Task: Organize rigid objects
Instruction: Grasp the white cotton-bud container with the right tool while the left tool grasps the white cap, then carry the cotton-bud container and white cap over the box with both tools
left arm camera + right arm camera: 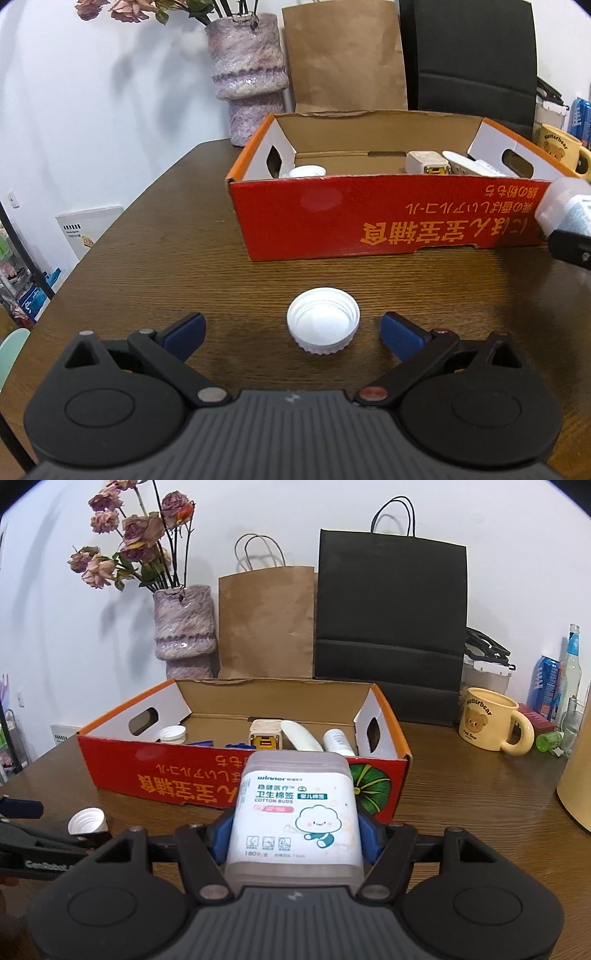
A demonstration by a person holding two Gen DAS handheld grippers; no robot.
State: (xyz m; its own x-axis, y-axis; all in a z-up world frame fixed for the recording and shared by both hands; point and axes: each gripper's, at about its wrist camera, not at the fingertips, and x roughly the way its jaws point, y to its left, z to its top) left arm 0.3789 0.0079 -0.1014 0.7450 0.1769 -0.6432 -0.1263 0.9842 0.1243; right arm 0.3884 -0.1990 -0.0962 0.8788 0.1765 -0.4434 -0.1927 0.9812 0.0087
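A white screw cap (323, 320) lies upside down on the brown table, just ahead of my left gripper (293, 330), whose blue pads stand wide apart on either side of it without touching. My right gripper (295, 834) is shut on a cotton buds box (295, 812), held in front of the red cardboard box (177, 779). That box holds another white cap (172, 734), a beige charger (264, 738), a white oval piece (301, 736) and a small white tube (338, 742). The cotton buds box (565, 210) also shows at the right edge of the left wrist view.
Behind the red box (369, 221) stand a mauve vase (184, 627) with dried flowers, a brown paper bag (266, 624) and a black bag (391, 609). A yellow bear mug (491, 718), bottles (570, 661) and a can sit at the right.
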